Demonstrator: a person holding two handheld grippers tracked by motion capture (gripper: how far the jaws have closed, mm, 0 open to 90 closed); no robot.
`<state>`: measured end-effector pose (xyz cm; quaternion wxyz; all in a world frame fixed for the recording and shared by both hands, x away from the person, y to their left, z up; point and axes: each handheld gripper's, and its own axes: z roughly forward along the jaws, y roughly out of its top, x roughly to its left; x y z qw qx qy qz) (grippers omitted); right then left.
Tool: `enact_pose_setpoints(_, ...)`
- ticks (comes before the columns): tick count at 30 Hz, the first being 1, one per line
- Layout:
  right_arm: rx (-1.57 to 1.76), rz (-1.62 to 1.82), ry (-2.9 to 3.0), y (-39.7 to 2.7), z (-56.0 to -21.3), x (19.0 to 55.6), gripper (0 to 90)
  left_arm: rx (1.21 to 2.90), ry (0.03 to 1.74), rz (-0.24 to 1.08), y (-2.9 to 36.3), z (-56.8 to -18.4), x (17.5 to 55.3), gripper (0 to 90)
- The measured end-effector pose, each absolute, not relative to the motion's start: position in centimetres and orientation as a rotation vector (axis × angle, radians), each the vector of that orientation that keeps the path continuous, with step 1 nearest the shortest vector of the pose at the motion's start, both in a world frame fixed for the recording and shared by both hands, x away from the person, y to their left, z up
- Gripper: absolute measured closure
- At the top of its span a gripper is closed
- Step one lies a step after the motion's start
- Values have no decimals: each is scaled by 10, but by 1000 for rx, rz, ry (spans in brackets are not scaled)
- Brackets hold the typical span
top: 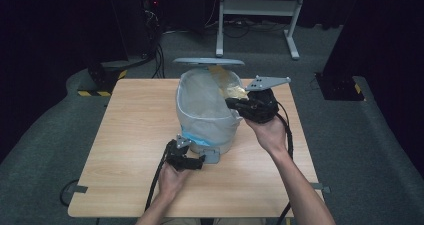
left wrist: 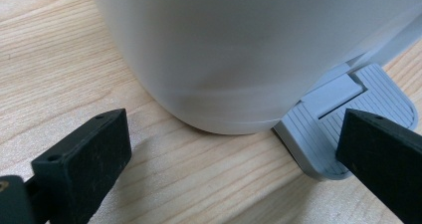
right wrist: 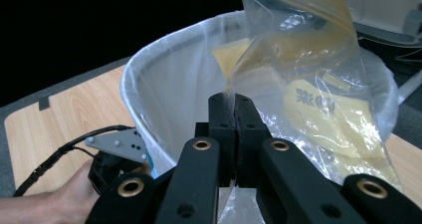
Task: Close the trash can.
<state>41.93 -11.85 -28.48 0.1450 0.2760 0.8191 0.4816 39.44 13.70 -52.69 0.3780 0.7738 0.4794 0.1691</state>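
Observation:
A white pedal bin (top: 205,120) lined with a clear bag stands mid-table, its grey lid (top: 208,62) raised. My right gripper (top: 232,103) hovers at the bin's right rim, shut on the edge of a clear plastic bag (right wrist: 308,74) with yellow contents; the bag hangs over the bin's mouth (right wrist: 169,79). In the right gripper view the jaws (right wrist: 234,102) meet tightly on the film. My left gripper (top: 200,161) sits low at the bin's front, open. Its jaws (left wrist: 234,127) straddle the bin's base (left wrist: 239,50), one jaw over the grey ribbed pedal (left wrist: 343,119).
The wooden table (top: 130,135) has bare surface left and right of the bin. Behind it stand a white metal frame (top: 257,7) and dark equipment with cables (top: 150,20) on grey floor. Cables trail from both grippers toward the near edge.

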Motion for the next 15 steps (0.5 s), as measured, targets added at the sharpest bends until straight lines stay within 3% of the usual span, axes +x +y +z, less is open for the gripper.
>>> enact_pose_setpoints(15,813,1339,2409,-99,-288,436,884,1977,1225,434,137,-527,395,9)
